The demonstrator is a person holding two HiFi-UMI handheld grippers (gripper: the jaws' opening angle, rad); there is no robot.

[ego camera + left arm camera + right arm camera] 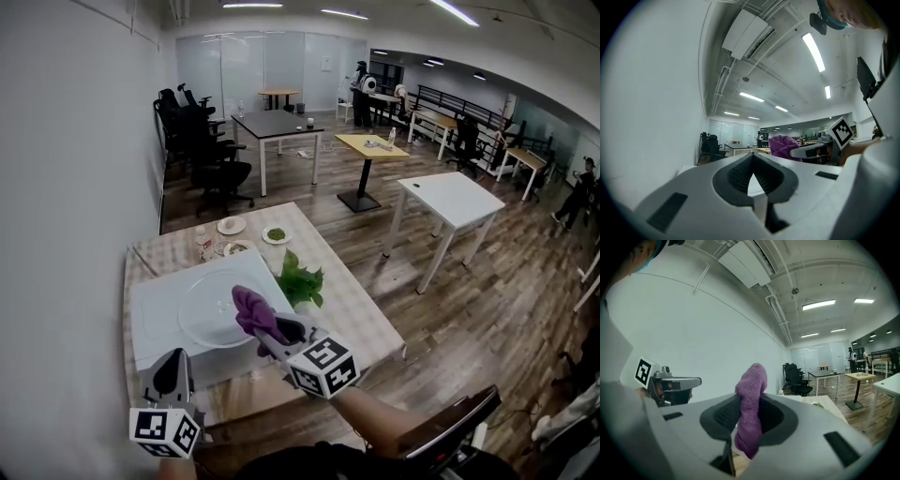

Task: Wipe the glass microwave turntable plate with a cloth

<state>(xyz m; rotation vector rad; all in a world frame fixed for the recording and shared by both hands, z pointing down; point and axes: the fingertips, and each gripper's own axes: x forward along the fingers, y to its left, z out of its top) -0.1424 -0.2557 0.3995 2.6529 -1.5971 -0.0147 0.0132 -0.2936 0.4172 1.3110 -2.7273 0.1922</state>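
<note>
The clear glass turntable plate [223, 307] lies flat on a white board [155, 319] on the near table. My right gripper [265, 328] hovers over the plate's near right rim, shut on a purple cloth [253, 311] that sticks up out of its jaws; the right gripper view shows the cloth [751, 406] pinched between the pads. My left gripper [172, 369] sits at the board's near left corner, shut with nothing in it. In the left gripper view its jaws meet at the tips [751, 157], and the cloth [783, 146] shows to the right.
Behind the board on the checked tablecloth [352, 305] lie a bunch of green leaves [300, 279], two small plates [232, 225] and a dish of greens [276, 235]. A white wall [66, 187] runs close on the left. Other tables and office chairs stand beyond.
</note>
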